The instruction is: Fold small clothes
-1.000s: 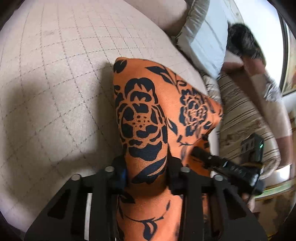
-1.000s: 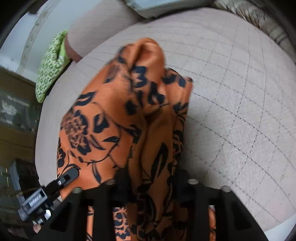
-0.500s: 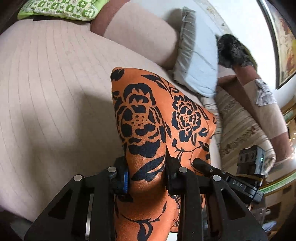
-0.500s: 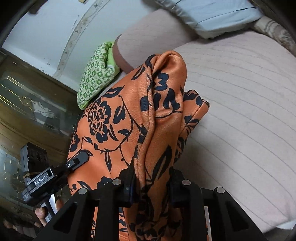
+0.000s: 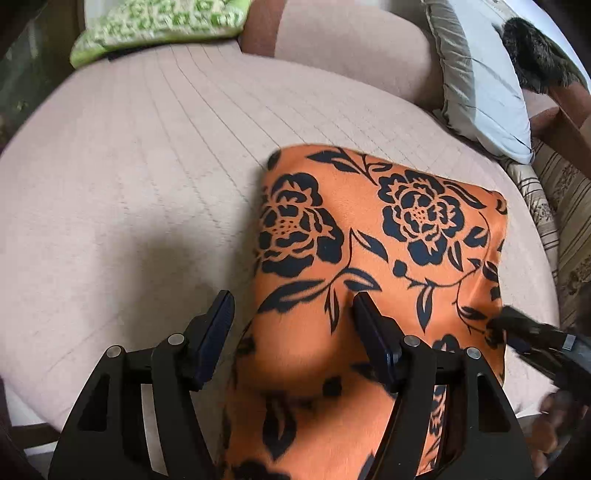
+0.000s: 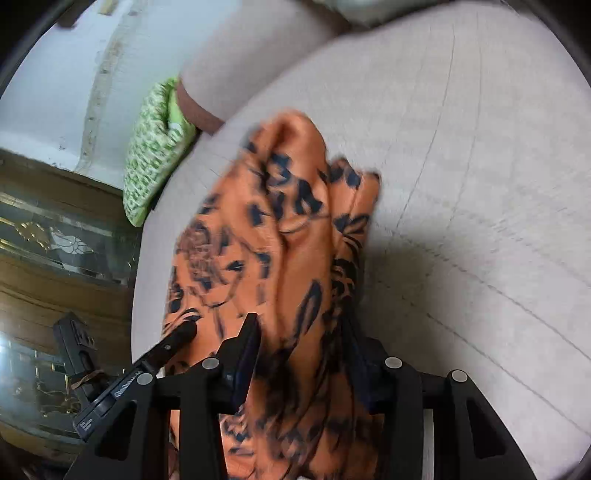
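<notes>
An orange garment with black flowers (image 5: 369, 236) lies folded on a pale quilted cushion (image 5: 147, 177). My left gripper (image 5: 291, 310) is open, its fingers spread over the garment's near left edge, not pinching it. In the right wrist view the garment (image 6: 280, 236) is bunched and blurred. My right gripper (image 6: 303, 332) is open around its near end, the cloth loose between the fingers. The right gripper shows at the right of the left wrist view (image 5: 532, 332); the left gripper shows at the lower left of the right wrist view (image 6: 147, 362).
A green patterned cloth (image 5: 159, 26) lies at the cushion's far left, also in the right wrist view (image 6: 155, 147). A grey-blue pillow (image 5: 480, 77) and a striped cushion (image 5: 561, 221) sit at the right. A dark wooden cabinet (image 6: 55, 258) stands beyond the cushion's edge.
Both grippers have opened and let go of the garment. It has dropped from hanging upright to lying spread on the cushion.
</notes>
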A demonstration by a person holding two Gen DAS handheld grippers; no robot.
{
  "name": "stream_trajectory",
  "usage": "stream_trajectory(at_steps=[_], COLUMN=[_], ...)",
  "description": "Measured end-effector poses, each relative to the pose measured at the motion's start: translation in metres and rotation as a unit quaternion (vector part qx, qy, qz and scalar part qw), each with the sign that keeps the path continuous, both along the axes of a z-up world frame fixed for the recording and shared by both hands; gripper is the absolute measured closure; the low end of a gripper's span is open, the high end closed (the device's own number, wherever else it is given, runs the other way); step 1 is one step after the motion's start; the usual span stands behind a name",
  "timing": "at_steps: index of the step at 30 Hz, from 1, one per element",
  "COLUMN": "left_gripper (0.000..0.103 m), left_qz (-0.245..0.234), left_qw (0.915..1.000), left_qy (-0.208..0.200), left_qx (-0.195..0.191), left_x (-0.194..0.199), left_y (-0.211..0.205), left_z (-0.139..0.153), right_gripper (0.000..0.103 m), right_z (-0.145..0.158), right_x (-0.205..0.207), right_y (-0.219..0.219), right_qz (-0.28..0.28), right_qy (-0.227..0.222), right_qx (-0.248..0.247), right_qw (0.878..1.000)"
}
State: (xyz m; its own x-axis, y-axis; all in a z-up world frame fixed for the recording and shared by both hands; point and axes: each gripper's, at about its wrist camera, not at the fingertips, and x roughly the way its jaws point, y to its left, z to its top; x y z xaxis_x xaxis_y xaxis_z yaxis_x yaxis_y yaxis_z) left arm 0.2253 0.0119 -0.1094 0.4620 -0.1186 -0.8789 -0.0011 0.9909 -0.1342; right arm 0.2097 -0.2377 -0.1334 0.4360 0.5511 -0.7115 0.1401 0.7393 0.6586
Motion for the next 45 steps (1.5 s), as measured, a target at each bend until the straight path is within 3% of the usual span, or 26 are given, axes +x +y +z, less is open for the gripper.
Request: stream_trajectory(at_steps=[5, 12, 18, 24, 29, 33, 39, 45], left_gripper=[0.036, 0.036, 0.036, 0.036, 0.036, 0.036, 0.036, 0.036], left_qz=[0.013, 0.034, 0.053, 0.051, 0.057, 0.058, 0.055, 0.060], left_qw=[0.9987, 0.9984, 0.9947, 0.9956, 0.9979, 0.9982, 0.9984, 0.9980], left_qy=[-0.034, -0.035, -0.063, -0.058, -0.024, -0.006, -0.012, -0.006], left_qx=[0.037, 0.028, 0.061, 0.054, 0.020, -0.016, -0.002, -0.016], left_x=[-0.030, -0.052, -0.065, -0.071, -0.081, -0.093, -0.099, -0.095], left_y=[0.000, 0.012, 0.012, 0.015, 0.031, 0.041, 0.036, 0.038], left_z=[0.014, 0.019, 0.027, 0.027, 0.018, 0.006, 0.005, 0.002], right_gripper=[0.058, 0.058, 0.063, 0.072, 0.090, 0.093, 0.095, 0.096], right_z=[0.031, 0.032, 0.023, 0.016, 0.010, 0.017, 0.025, 0.030], right_x=[-0.057, -0.104, -0.106, -0.105, -0.103, -0.105, -0.108, -0.109], right_y=[-0.001, 0.016, 0.033, 0.042, 0.050, 0.055, 0.058, 0.052], right_qz=[0.009, 0.032, 0.051, 0.059, 0.064, 0.066, 0.067, 0.064], right_qy=[-0.035, -0.042, -0.035, -0.026, -0.019, -0.031, -0.044, -0.052], right_qx=[-0.031, -0.075, -0.116, -0.148, -0.181, -0.208, -0.229, -0.221], right_qw=[0.999, 0.996, 0.991, 0.987, 0.981, 0.975, 0.970, 0.972])
